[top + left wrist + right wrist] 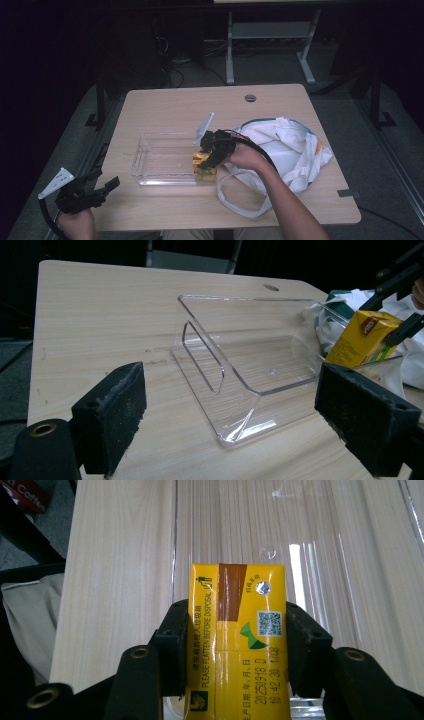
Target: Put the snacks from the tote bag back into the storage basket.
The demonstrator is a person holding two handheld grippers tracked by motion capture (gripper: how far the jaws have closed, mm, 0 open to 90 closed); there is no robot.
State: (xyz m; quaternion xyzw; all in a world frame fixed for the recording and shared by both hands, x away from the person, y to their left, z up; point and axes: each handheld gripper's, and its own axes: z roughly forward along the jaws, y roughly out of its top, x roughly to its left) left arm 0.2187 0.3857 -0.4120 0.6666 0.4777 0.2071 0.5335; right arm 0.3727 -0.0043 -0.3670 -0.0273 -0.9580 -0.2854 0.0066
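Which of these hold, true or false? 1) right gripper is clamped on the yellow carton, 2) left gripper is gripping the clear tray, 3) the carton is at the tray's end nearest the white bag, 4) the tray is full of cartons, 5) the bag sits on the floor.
1) The right gripper is clamped on the yellow carton. True.
2) The left gripper is gripping the clear tray. False: its jaws stand open and apart from the tray, near the table's front left corner.
3) The carton is at the tray's end nearest the white bag. True.
4) The tray is full of cartons. False: the rest of it looks empty.
5) The bag sits on the floor. False: it lies on the table.
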